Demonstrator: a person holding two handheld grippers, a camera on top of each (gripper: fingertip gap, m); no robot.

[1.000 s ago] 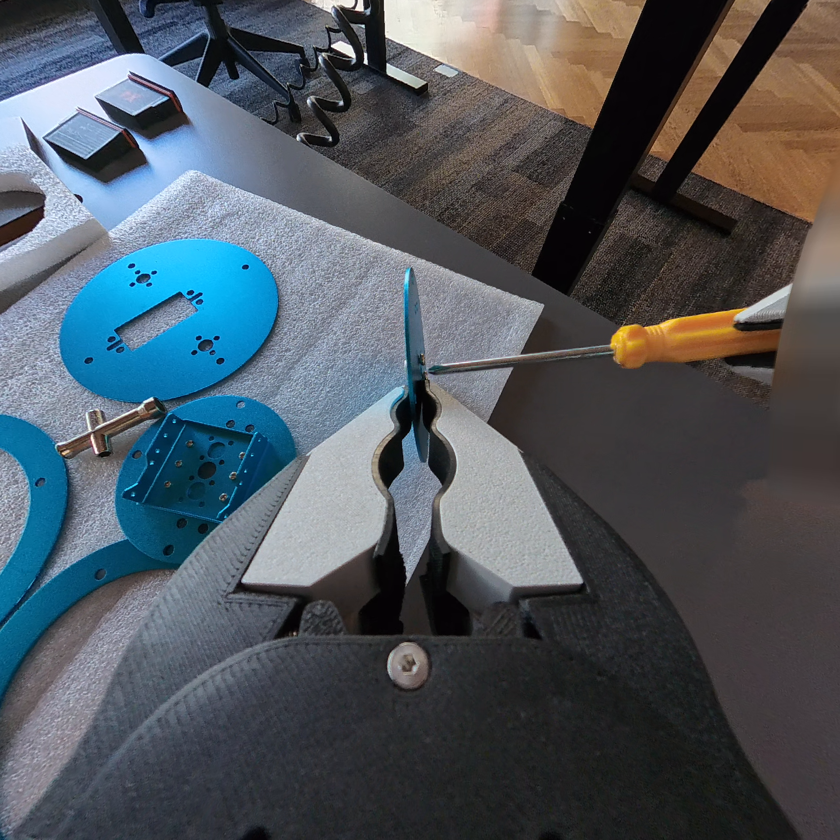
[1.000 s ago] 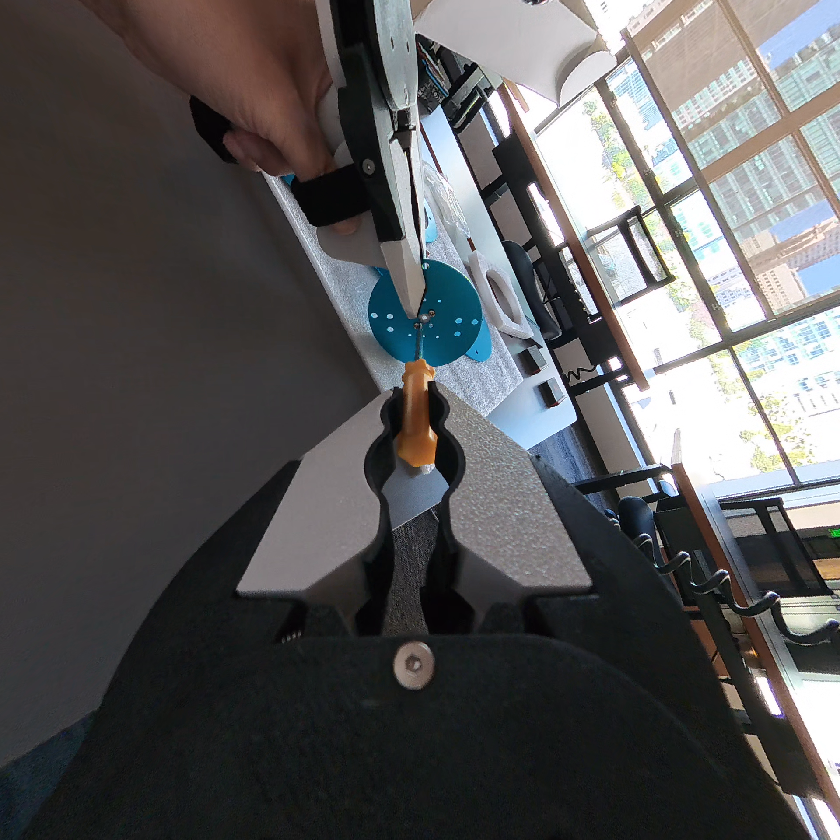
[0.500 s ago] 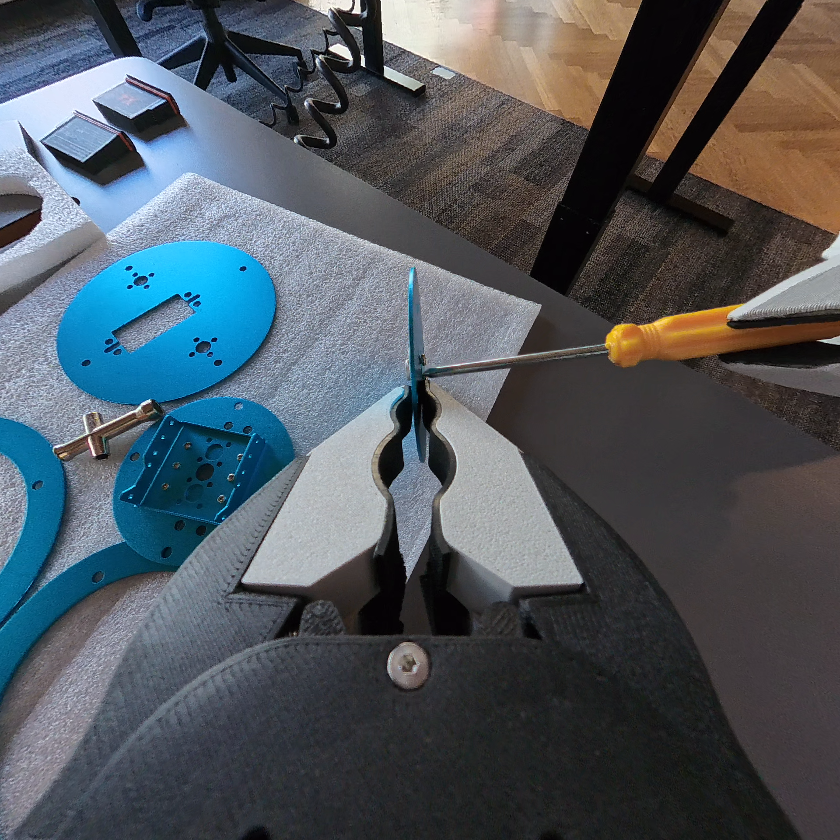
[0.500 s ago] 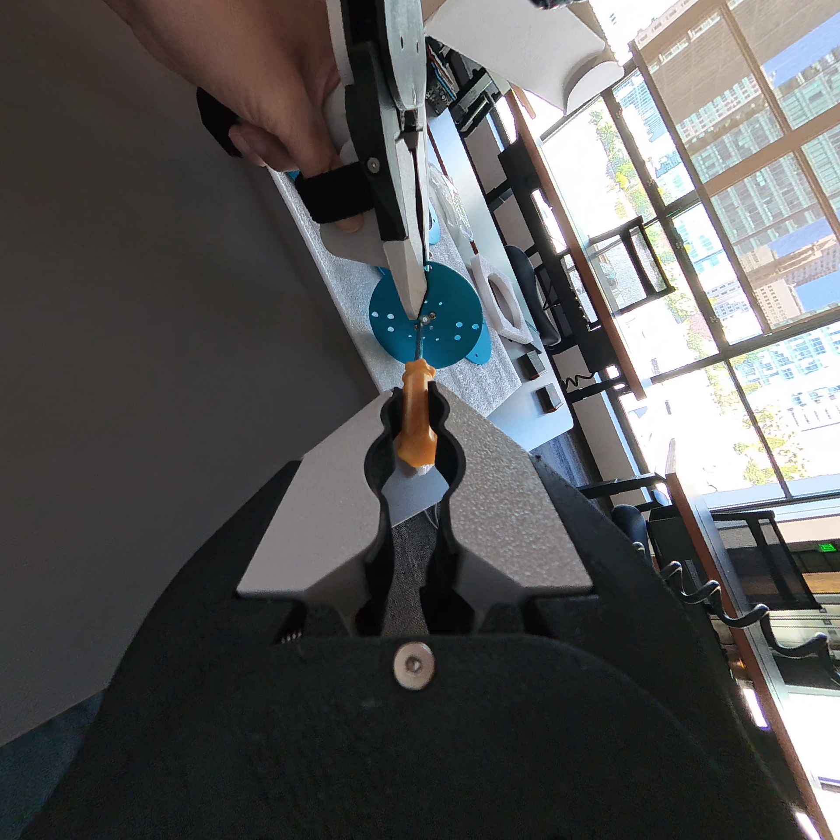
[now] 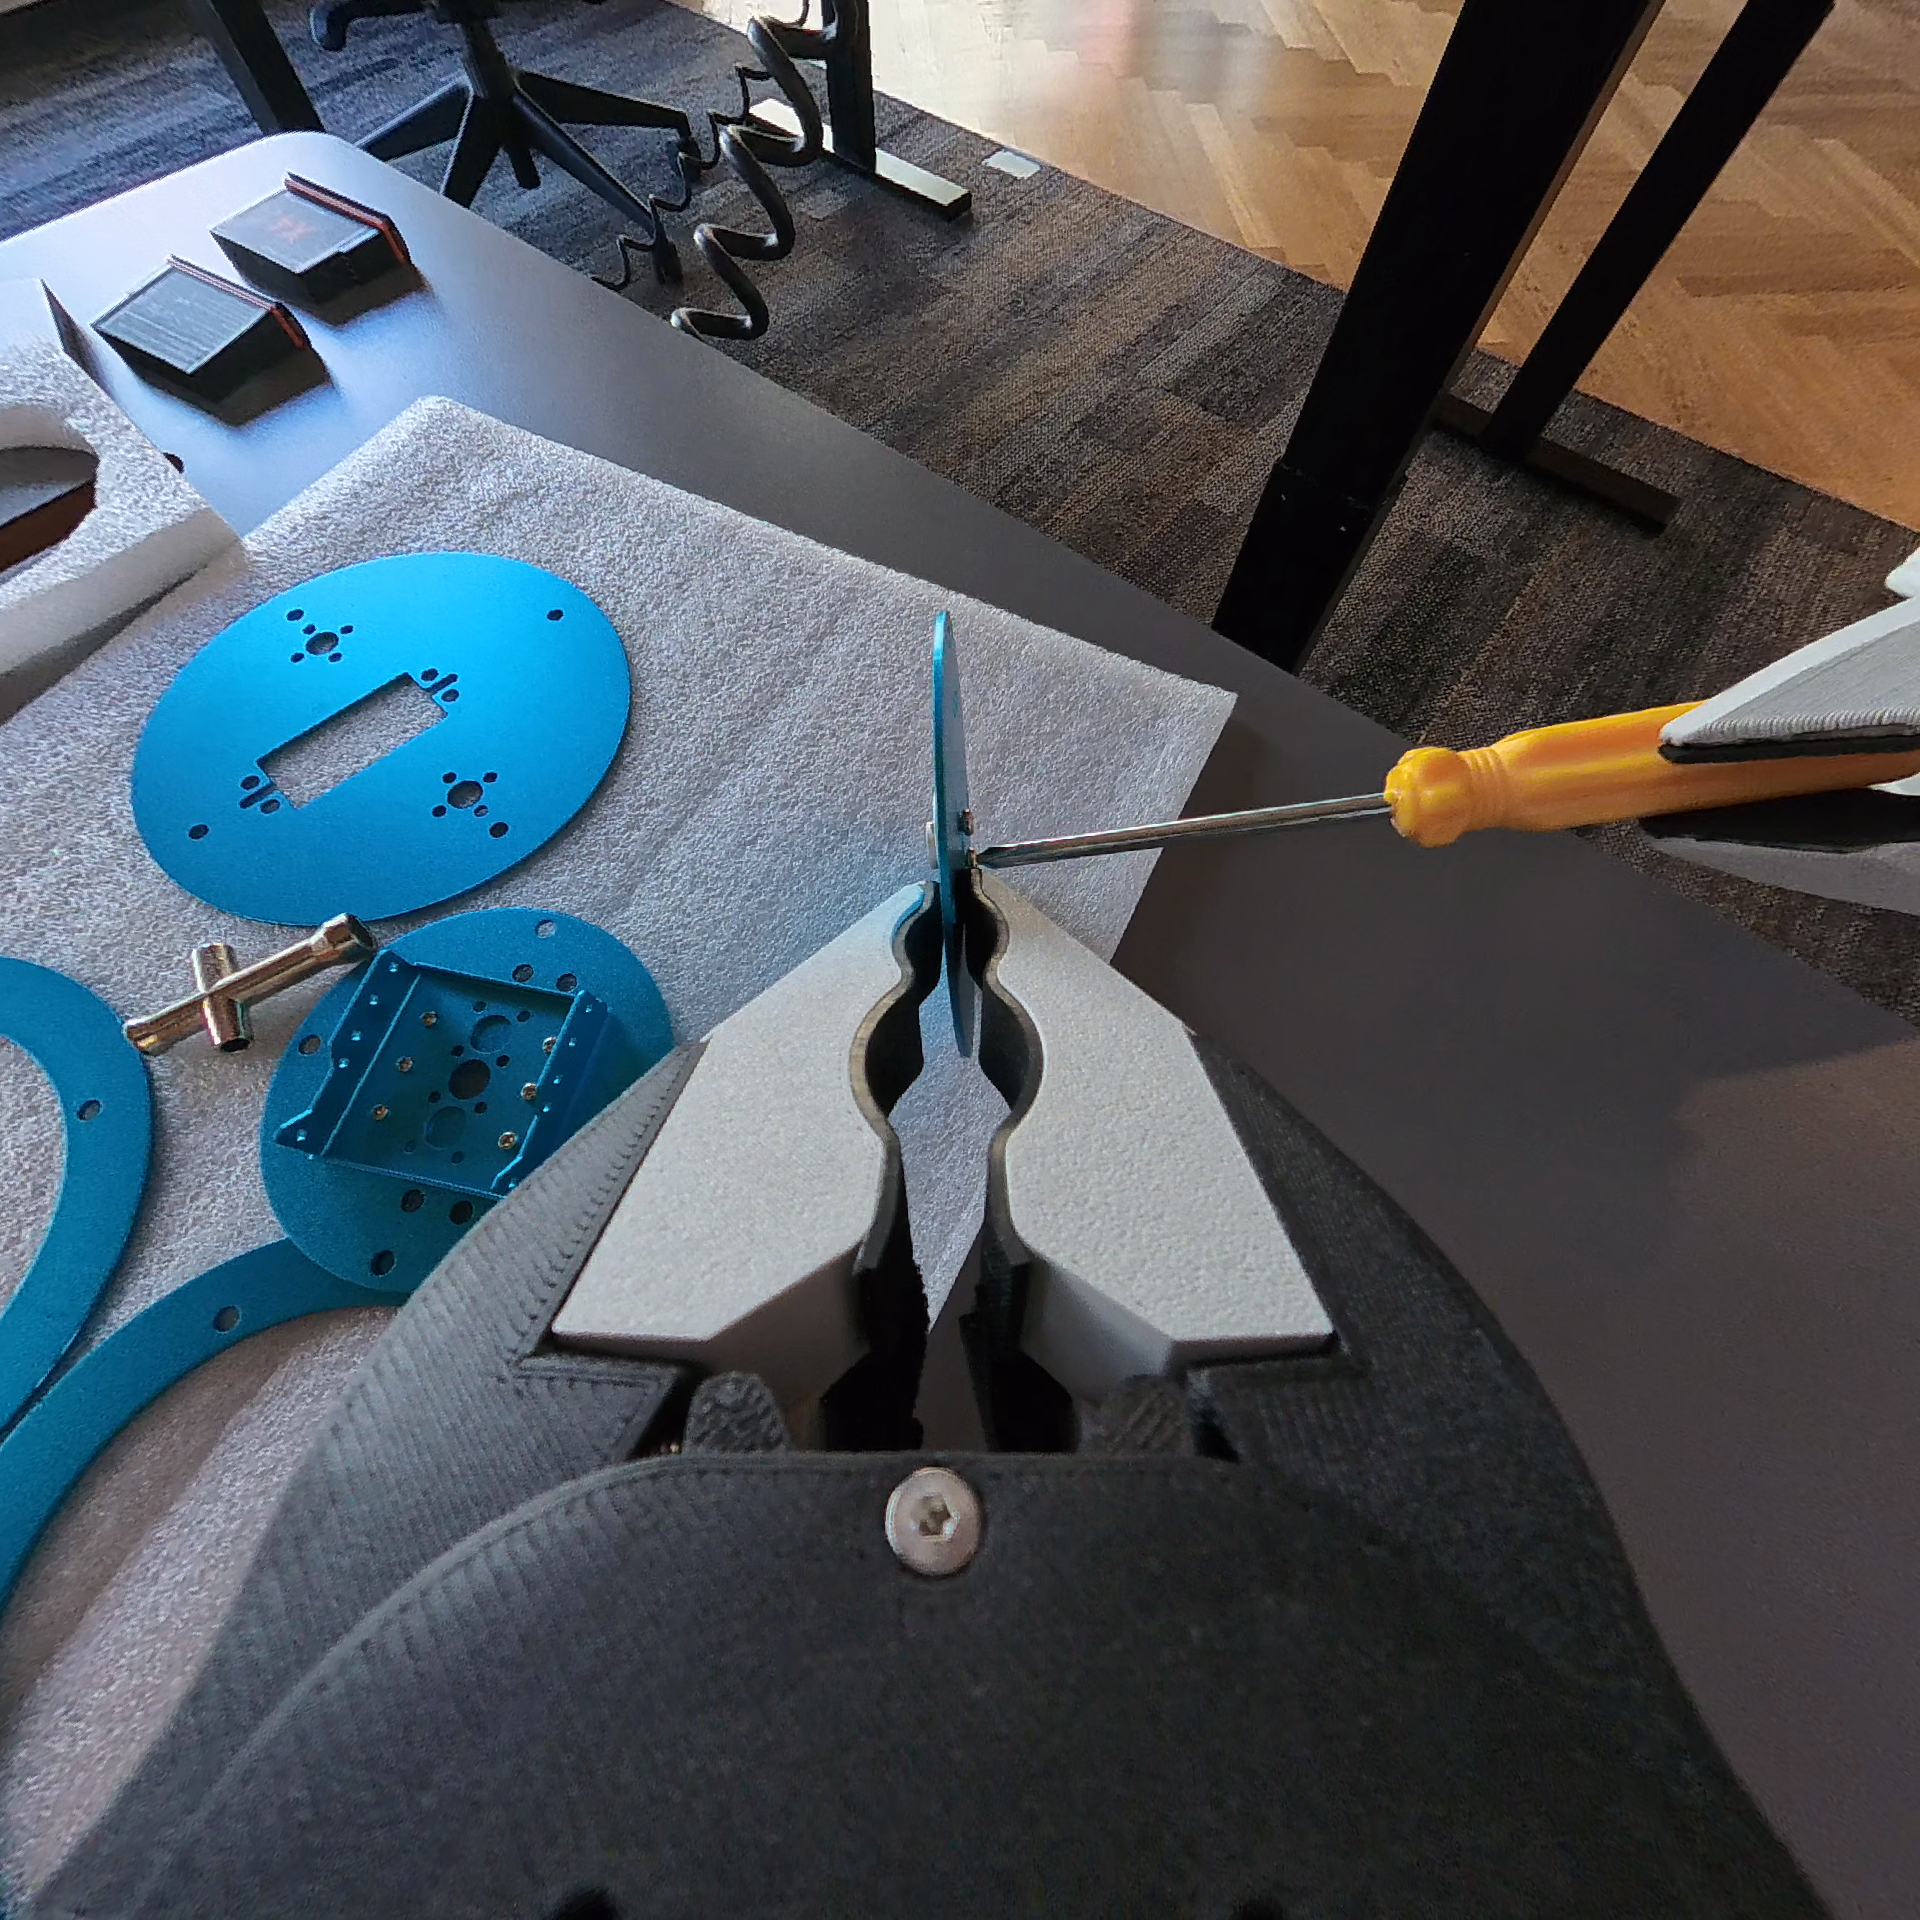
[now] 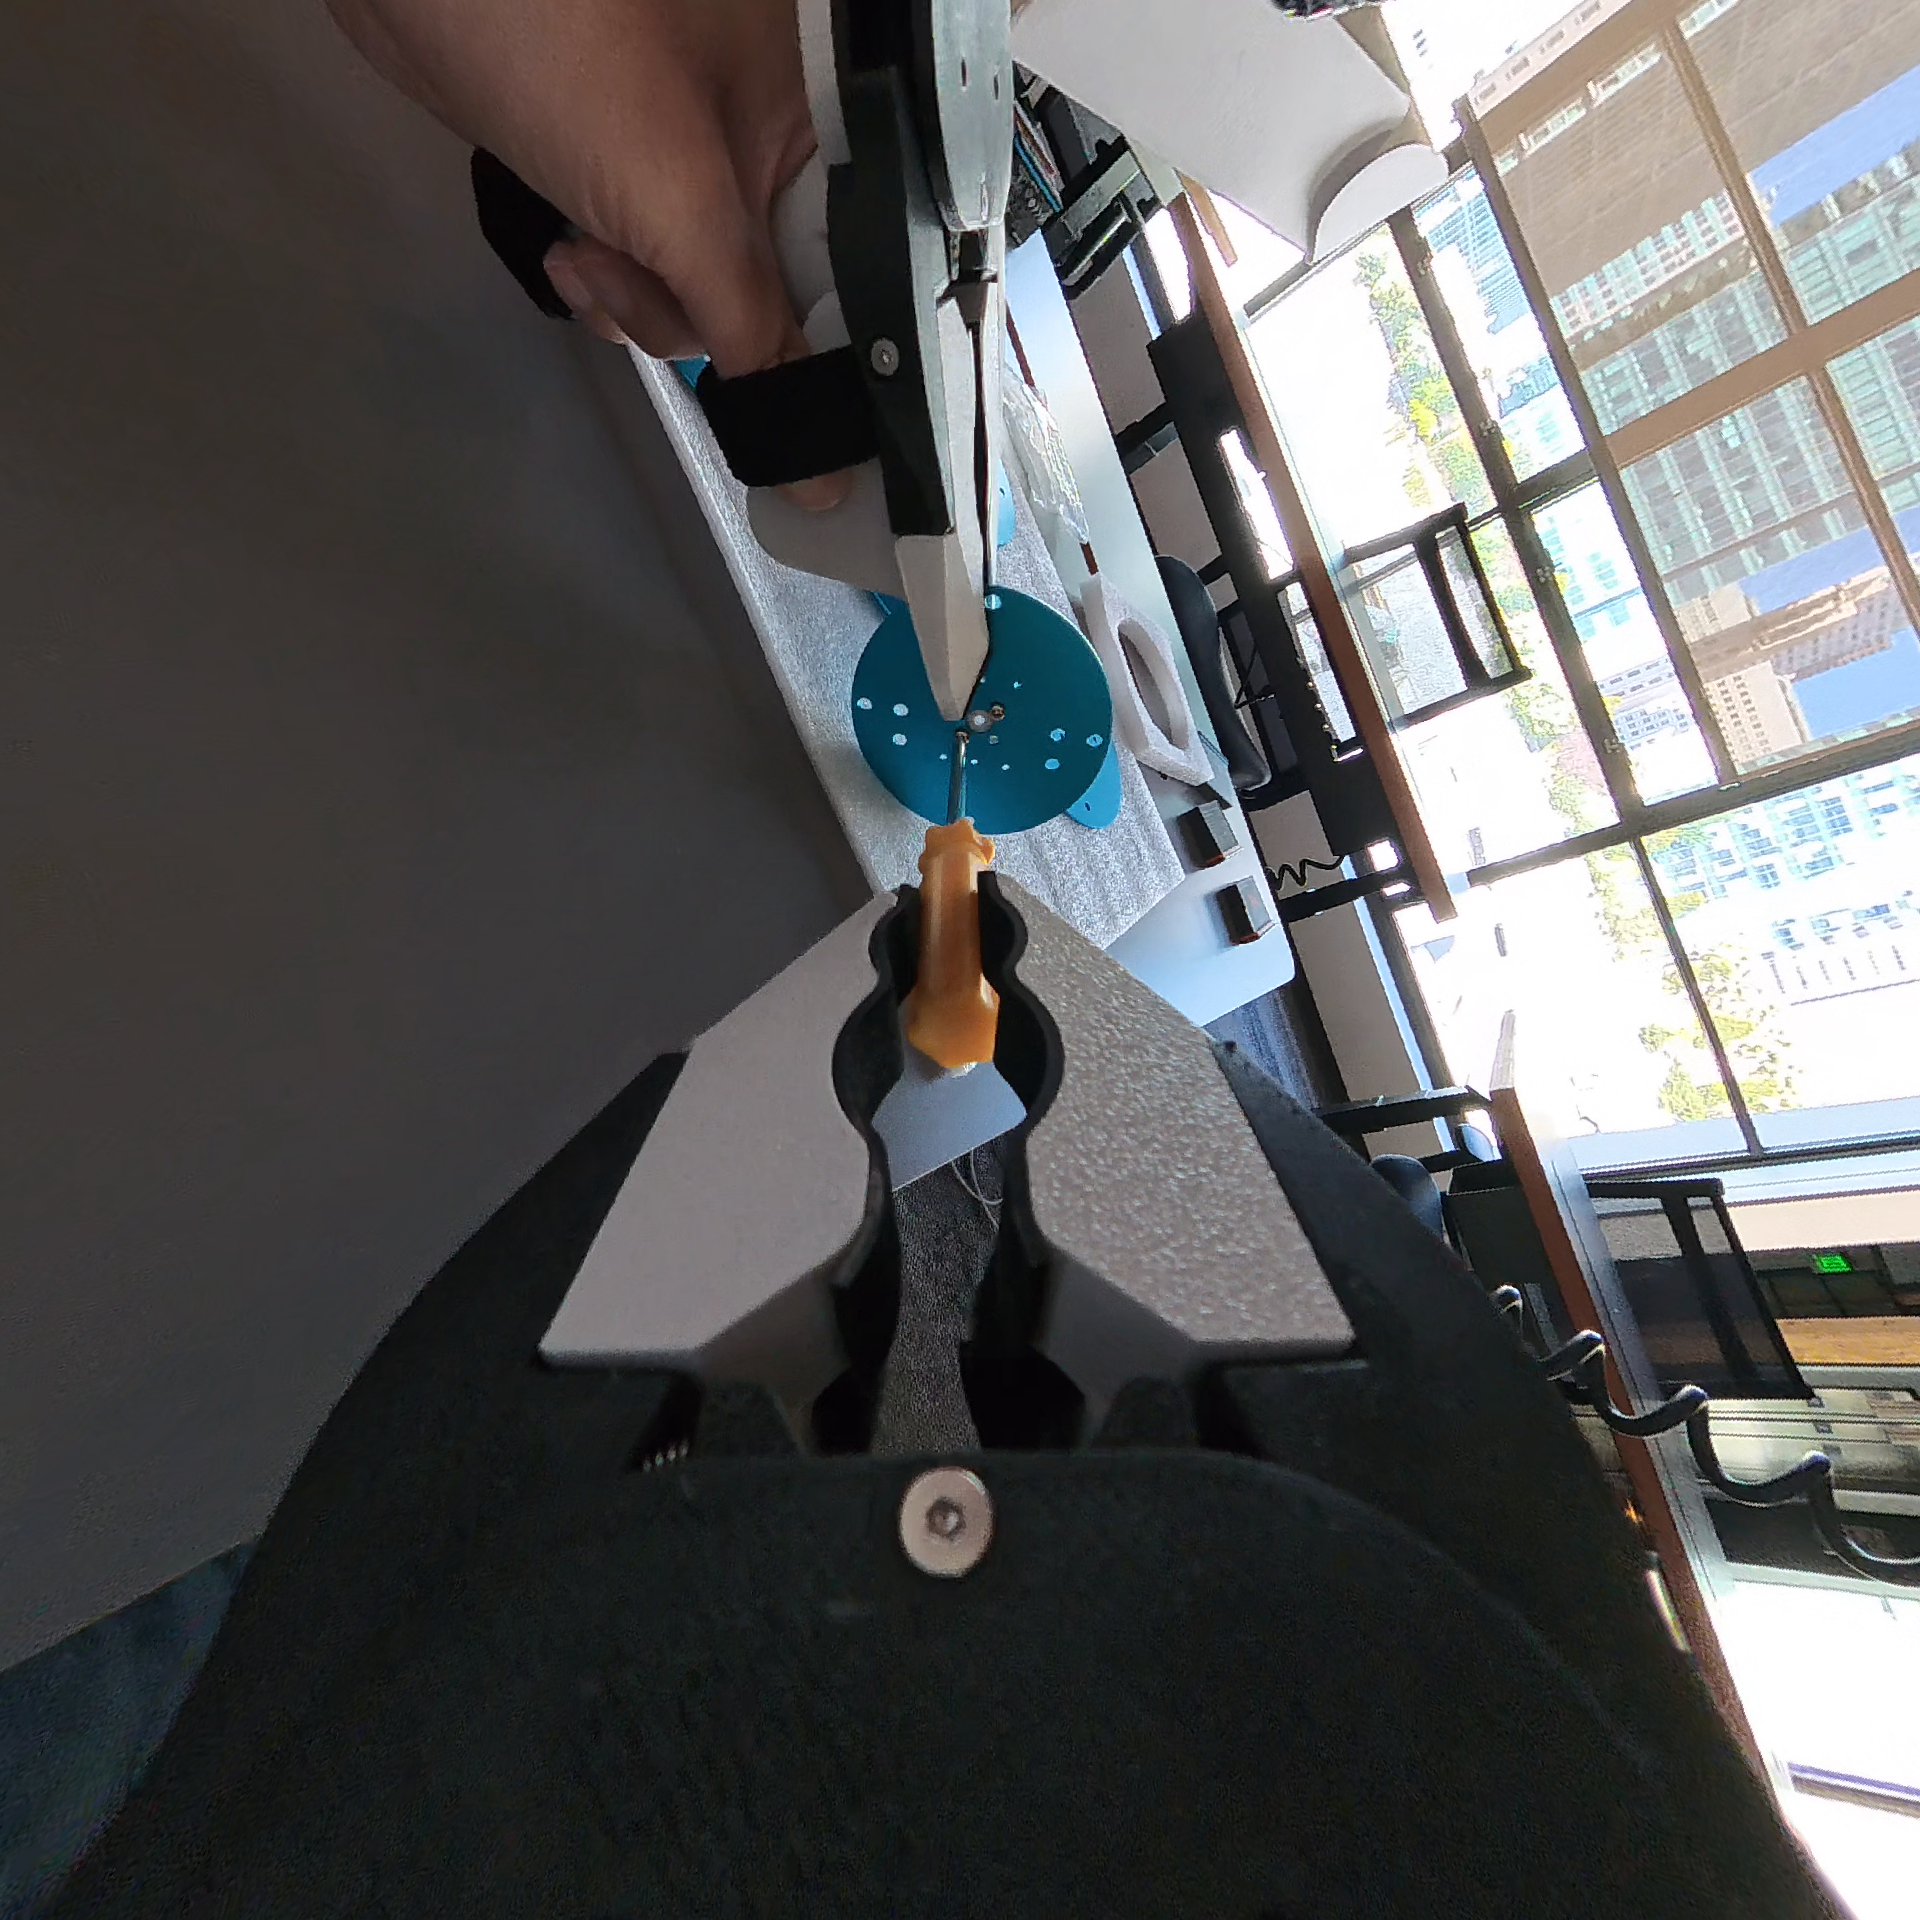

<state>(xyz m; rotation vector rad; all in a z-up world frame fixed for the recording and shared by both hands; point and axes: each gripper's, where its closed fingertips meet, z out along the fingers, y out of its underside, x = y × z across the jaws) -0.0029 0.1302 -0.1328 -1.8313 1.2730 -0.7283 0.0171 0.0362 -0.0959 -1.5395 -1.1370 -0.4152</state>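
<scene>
My left gripper (image 5: 951,899) is shut on a thin blue round plate (image 5: 948,727) and holds it upright, edge-on, above the white foam sheet (image 5: 727,623). My right gripper (image 6: 945,899) is shut on the yellow handle of a screwdriver (image 6: 951,956). The screwdriver's metal shaft (image 5: 1174,826) reaches across to a small screw near the middle of the plate (image 6: 1039,748), and its tip touches there. The right gripper shows at the right edge of the left wrist view (image 5: 1808,717). A hand (image 6: 665,156) holds the left gripper.
On the foam lie a blue plate with a rectangular cutout (image 5: 384,748), a blue disc with a bracket on it (image 5: 447,1081), a metal cross wrench (image 5: 249,987) and blue rings (image 5: 73,1195). Two black boxes (image 5: 197,332) sit on the dark table (image 5: 1455,1143). The table's edge runs just behind the foam. My hands' fingertips stand some 11 cm from each other.
The right gripper has turned and shifted slightly with the screwdriver, whose tip stays at the plate's screw. The left gripper and the blue plate have barely moved.
</scene>
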